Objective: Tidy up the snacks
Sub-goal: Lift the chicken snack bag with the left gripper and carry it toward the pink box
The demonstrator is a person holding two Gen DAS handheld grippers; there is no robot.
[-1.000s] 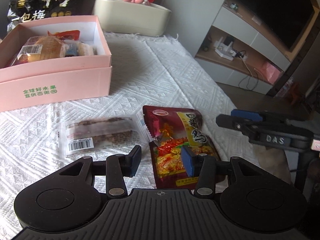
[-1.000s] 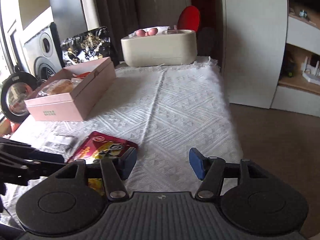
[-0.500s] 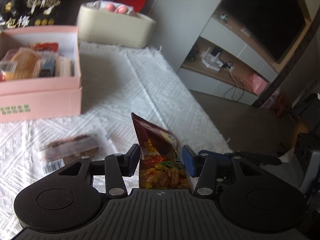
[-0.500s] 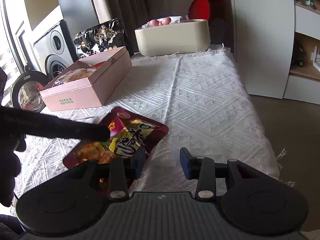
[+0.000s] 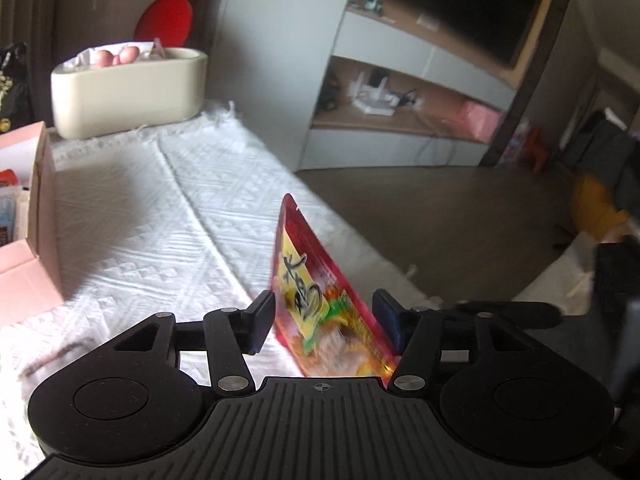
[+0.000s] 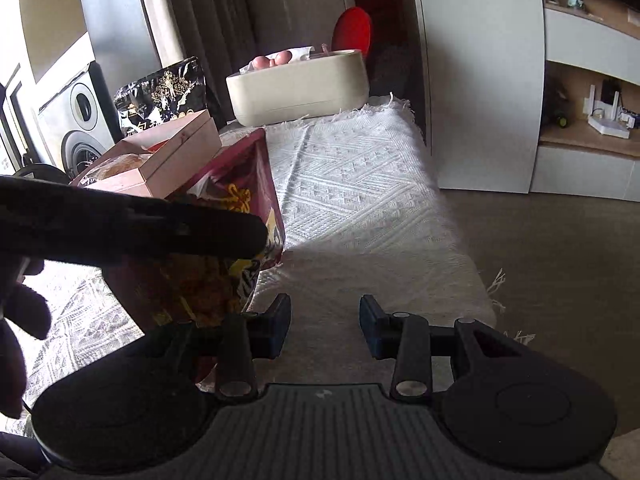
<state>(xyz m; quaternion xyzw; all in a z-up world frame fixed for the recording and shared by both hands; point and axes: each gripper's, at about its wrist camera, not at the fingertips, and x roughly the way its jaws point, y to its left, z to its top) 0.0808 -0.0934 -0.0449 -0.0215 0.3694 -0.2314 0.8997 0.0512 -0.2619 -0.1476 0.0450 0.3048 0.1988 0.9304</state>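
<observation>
Snack bag [image 5: 316,300] hangs above the white cloth, right of the pink box [image 5: 30,240]. The left gripper [image 5: 324,322] holds it while its jaws have just been opening wider. The right gripper [image 6: 325,326] is partly open and empty. Keep a firm squeeze, then carry the bag over the box and lower it flat.

Free room and obstacles. The middle and right of the white-clothed tabletop [image 6: 360,184] lie bare from near edge to far. At far centre the cream tub [image 6: 298,92] closes the far end. The pink box [image 6: 168,160] and the black bag [image 6: 160,92] behind it block the left side. The red snack packet [image 6: 224,248], raised on edge between the fingers of the left gripper [image 5: 324,320], and that gripper's dark body fill the near-left passage. The gap of the right gripper [image 6: 325,326] is empty, over the tabletop's near edge.
</observation>
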